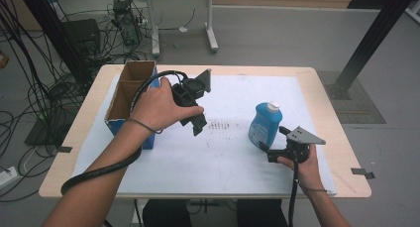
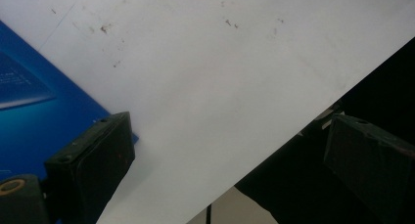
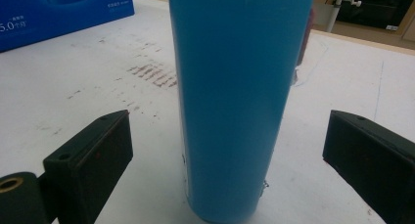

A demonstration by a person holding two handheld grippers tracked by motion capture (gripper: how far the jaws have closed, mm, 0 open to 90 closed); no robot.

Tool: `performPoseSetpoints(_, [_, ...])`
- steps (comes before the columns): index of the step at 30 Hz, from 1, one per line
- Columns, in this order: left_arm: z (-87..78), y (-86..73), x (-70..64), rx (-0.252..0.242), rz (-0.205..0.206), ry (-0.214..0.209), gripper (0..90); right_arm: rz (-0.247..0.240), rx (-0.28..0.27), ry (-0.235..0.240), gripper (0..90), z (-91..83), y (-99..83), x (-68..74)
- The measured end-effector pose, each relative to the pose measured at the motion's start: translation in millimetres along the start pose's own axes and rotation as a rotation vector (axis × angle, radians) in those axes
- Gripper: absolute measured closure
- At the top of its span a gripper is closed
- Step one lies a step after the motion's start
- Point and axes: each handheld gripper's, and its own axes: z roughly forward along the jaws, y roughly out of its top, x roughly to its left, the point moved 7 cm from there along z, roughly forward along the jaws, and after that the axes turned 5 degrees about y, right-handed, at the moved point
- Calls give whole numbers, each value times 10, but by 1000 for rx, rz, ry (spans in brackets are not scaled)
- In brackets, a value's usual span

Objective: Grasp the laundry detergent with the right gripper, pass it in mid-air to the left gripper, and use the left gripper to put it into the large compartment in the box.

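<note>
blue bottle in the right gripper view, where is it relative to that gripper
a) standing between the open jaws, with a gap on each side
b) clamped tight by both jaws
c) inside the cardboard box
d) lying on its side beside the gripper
a: the blue bottle stands upright on the white sheet between the right gripper's spread jaws, with bare sheet visible on either side of it.

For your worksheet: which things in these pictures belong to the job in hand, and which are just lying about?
In the job:
blue bottle, upright between the open right claw jaws
open cardboard box
left claw, open above the white sheet

Lying about:
cables on the floor
far table's legs
</note>
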Motion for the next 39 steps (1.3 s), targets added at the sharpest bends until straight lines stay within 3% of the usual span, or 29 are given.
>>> performPoseSetpoints(39, [-4,-4,11,-8,-5,-2,50,9,-3,2,43,14,-4,7])
